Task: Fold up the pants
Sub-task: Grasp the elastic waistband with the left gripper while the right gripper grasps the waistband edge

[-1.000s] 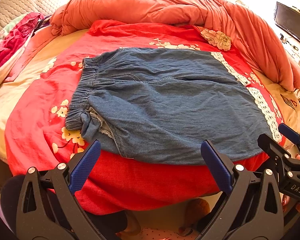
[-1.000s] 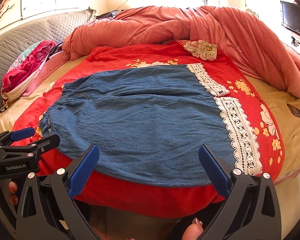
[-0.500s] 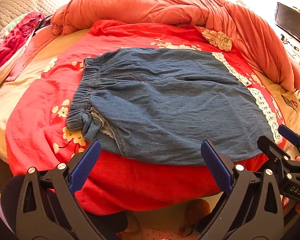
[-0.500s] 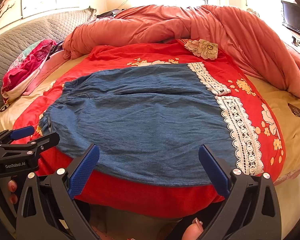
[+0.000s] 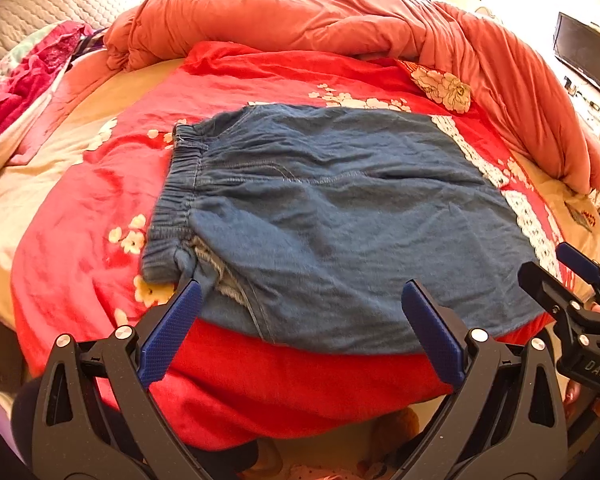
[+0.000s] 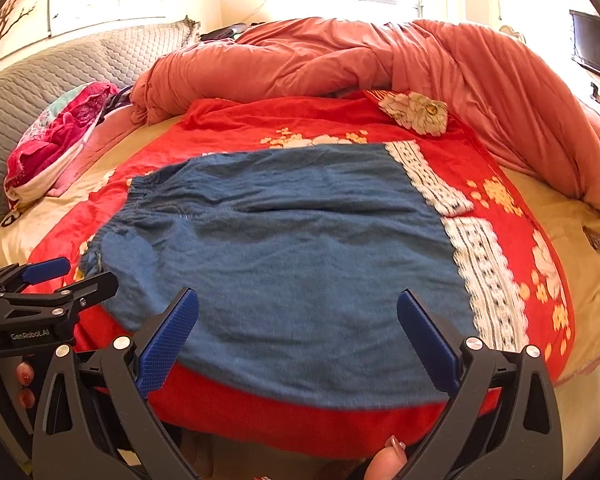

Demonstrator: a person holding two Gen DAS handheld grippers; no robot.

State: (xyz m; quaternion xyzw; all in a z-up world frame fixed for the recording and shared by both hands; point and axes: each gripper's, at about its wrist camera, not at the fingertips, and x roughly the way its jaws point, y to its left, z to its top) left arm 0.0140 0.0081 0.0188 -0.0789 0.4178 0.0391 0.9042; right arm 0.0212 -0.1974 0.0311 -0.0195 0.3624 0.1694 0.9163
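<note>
Blue denim pants (image 5: 340, 208) with an elastic waistband (image 5: 172, 200) at the left and white lace hems (image 5: 528, 220) at the right lie flat on a red floral blanket (image 5: 100, 184). They also show in the right wrist view (image 6: 292, 248). My left gripper (image 5: 300, 328) is open and empty, just short of the pants' near edge by the waistband corner. My right gripper (image 6: 298, 332) is open and empty over the near edge toward the hems. Each gripper shows in the other's view: the right one (image 5: 572, 280), the left one (image 6: 56, 280).
A bunched salmon duvet (image 5: 340, 28) lies along the far and right side of the bed. Pink clothes (image 5: 24, 84) are piled at the far left by a grey quilted headboard (image 6: 60, 72). A dark screen (image 5: 584, 52) hangs at the right. The bed's near edge drops to the floor.
Both grippers have moved slightly forward toward the pants' near edge. The left one has shifted closer to the waistband corner. Both stay open; the pants have not moved.
</note>
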